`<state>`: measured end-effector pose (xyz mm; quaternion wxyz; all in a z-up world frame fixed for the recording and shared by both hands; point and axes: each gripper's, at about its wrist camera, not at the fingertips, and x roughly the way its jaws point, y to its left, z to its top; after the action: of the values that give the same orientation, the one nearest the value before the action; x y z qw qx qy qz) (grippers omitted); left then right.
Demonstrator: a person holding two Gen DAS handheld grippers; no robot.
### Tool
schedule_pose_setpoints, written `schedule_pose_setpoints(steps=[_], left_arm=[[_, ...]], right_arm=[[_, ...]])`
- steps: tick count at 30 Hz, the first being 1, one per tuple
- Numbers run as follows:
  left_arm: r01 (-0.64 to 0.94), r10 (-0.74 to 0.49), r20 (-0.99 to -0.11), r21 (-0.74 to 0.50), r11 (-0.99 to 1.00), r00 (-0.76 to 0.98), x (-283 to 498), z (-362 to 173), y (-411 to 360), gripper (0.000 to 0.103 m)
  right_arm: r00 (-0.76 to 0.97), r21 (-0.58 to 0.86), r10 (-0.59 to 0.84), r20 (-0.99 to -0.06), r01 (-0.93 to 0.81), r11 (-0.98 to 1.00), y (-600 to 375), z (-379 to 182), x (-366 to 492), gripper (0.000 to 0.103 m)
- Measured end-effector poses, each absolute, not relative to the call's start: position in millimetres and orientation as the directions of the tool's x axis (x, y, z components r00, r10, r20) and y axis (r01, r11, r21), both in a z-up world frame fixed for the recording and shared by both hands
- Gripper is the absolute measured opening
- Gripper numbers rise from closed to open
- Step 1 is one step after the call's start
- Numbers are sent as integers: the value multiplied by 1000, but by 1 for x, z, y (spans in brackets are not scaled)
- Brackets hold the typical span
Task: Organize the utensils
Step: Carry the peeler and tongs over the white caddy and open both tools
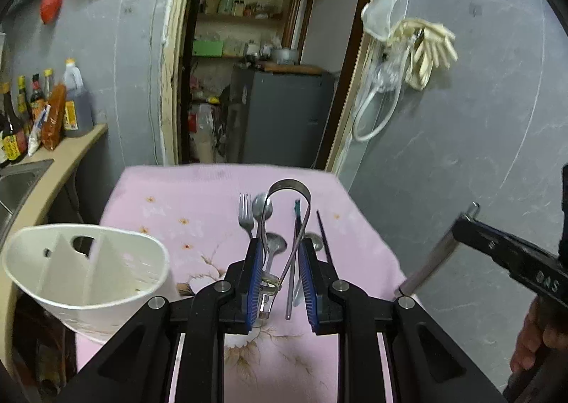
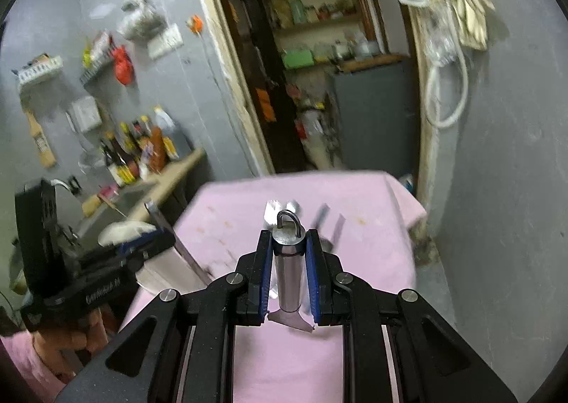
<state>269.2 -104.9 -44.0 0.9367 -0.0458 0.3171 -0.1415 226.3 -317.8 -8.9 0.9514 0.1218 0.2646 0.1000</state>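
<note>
Nearest the left wrist camera, metal tongs (image 1: 284, 225) are pinched between the blue pads of the left gripper (image 1: 280, 282), their bent loop end pointing away from the camera and raised above the table. Between the pads of the right gripper (image 2: 288, 275) a metal utensil handle (image 2: 288, 271) with a hanging ring at its end is clamped, a flat blade-like part showing below the jaws. A pink cloth (image 1: 177, 197) with a faint flower print is spread over the table; on it a fork (image 1: 245, 215), several spoons (image 1: 262, 206) and dark chopsticks (image 1: 325, 236) are laid side by side. A white divided utensil holder (image 1: 85, 261) is seen at the left edge of the table, near the left gripper. Beyond the table an open doorway (image 1: 255, 59) is framed in pale wood, with cluttered shelves and a grey cabinet (image 1: 280, 115) inside. Grey walls are seen on both sides; rubber gloves (image 1: 426, 48) and a plastic bag are hung on the right wall. On the left, sauce bottles (image 1: 35, 112) are lined up on a beige counter beside a steel sink (image 1: 17, 186)
</note>
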Motion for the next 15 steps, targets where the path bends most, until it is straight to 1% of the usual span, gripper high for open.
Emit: schedule_pose_setpoints(steps=[5, 8, 11, 15], left_arm=[[212, -310, -507, -242, 947, 804, 248, 3, -59, 20], [168, -278, -469, -262, 950, 838, 240, 30, -21, 20], [118, -227, -435, -263, 958, 872, 238, 49, 18, 20], [45, -140, -424, -226, 973, 894, 244, 58, 57, 20]], right_arm=[[862, 300, 361, -355, -261, 918, -279, 44, 235, 16], [853, 294, 439, -283, -359, 886, -249, 71, 242, 16], [830, 249, 495, -257, -439, 864, -208, 85, 253, 16], [805, 173, 515, -294, -485, 857, -163, 84, 260, 16]])
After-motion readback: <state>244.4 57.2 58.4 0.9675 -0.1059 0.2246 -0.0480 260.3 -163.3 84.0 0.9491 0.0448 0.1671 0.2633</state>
